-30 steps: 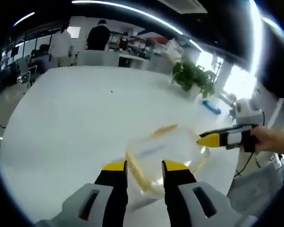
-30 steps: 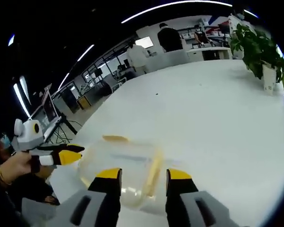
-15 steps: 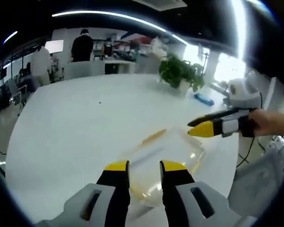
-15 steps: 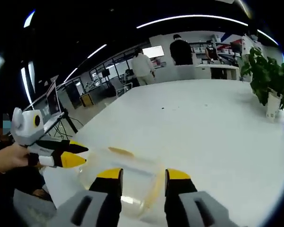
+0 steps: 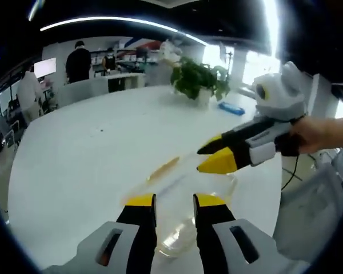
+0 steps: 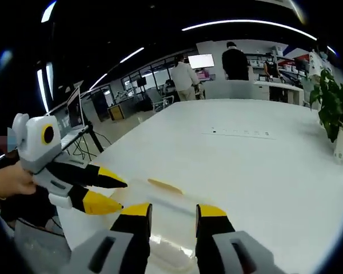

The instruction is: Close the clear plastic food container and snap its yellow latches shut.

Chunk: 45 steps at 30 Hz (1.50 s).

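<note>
The clear plastic container [image 5: 180, 197] lies on the white table [image 5: 86, 154], just beyond my left gripper [image 5: 175, 201], which is open with its yellow tips over the near rim. One yellow latch [image 5: 163, 168] lies flat on the container's far side. My right gripper [image 5: 210, 158] comes in from the right, held in a hand, jaws apart above the container. In the right gripper view the container [image 6: 170, 231] shows between the tips of my open right gripper [image 6: 172, 210], with a yellow latch [image 6: 164, 185] beyond. The left gripper [image 6: 110, 193] stands open at its left.
A potted plant [image 5: 197, 80] and a blue object [image 5: 231, 108] sit at the table's far right edge. People [image 6: 186, 77] stand by desks behind the table. A laptop [image 6: 74, 117] stands on a stand off the table's left side. A pale chair back [image 5: 314, 211] is near.
The two grippers have drawn closer together over the container, each looming larger in the other's view. Both cameras have tilted up, so the container sits lower. Jaw gaps look unchanged.
</note>
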Motion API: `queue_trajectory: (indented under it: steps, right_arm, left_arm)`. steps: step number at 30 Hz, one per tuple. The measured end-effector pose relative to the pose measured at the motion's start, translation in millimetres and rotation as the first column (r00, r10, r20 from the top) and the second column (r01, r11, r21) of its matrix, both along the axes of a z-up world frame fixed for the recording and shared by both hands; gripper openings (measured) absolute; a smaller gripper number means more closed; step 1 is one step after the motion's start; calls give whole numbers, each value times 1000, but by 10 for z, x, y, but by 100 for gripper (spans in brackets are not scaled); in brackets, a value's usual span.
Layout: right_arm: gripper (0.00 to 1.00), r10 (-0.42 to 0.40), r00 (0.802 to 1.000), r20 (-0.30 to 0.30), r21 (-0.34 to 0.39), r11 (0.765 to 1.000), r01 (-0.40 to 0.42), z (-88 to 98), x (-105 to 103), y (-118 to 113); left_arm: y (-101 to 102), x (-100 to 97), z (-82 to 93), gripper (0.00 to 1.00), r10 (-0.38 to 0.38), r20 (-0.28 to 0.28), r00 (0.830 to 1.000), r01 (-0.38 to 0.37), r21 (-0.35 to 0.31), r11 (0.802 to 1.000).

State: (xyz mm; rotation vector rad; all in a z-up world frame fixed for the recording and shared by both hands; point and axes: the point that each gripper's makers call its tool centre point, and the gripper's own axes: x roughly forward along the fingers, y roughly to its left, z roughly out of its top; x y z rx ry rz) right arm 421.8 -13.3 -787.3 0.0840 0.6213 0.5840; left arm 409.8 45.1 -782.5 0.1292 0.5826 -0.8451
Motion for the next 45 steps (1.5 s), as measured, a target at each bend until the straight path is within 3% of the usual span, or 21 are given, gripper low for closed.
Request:
queue_trajectory:
  steps: [8,16,27,33,40,45]
  right_arm:
    - [28,46,999,-8,-15,999,-46,-29,54,131]
    - [28,81,997,-10,-21,997,-81,-55,103,279]
    - [33,142,990,-8,-39,989,-142,-52,150,358]
    - [37,184,983,-22,-30,982,-184,-58,207,391]
    - [43,258,965,-41,-17,966,-259,-67,284,424]
    - [44,341,936,-82,-55,937,-346,-168,277,430]
  left_arm:
    - [-20,-38,-67,24,-35,6,999,35,39,999]
    - [-74,-115,-35,33,-81,7,997,80,43,996]
    - [-87,-250,-162,42,-180,33,983,173,155,973]
    - [-137,-282,-174,52,-224,52,973,213,160,964]
    - [-156,-277,-214,55,-266,79,961,246,202,948]
    - [-162,-310,-300,57,-309,80,948,281,249,927]
